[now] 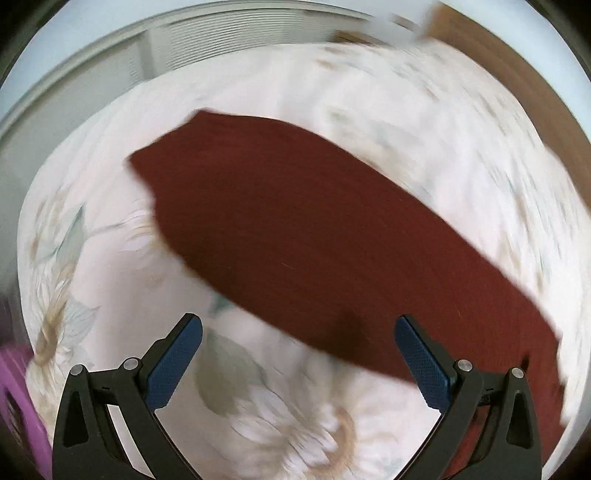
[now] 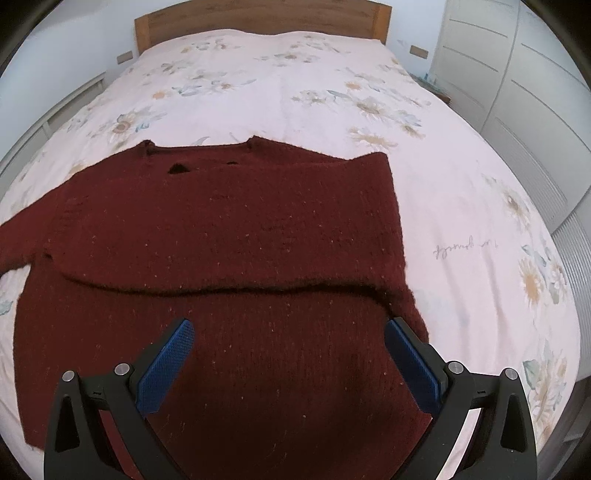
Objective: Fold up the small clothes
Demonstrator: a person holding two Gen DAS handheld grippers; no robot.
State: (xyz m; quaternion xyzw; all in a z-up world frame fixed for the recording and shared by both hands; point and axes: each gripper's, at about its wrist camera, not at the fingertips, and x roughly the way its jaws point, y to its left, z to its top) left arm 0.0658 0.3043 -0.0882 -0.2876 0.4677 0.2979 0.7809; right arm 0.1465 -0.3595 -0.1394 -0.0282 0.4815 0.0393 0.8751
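A dark red knitted sweater (image 2: 229, 236) lies flat on the bed, neck towards the headboard. Its right sleeve is folded across the chest, and its left sleeve sticks out at the left edge. My right gripper (image 2: 290, 341) is open and empty, hovering over the sweater's lower body. In the blurred left wrist view the sweater (image 1: 314, 229) shows as a dark red diagonal band. My left gripper (image 1: 299, 343) is open and empty, above the bedspread at the sweater's near edge.
The bed is covered by a pale pink floral bedspread (image 2: 461, 192), with a wooden headboard (image 2: 258, 14) at the far end. White wardrobe doors (image 2: 517, 74) stand to the right. A purple object (image 1: 18, 398) shows at the lower left of the left wrist view.
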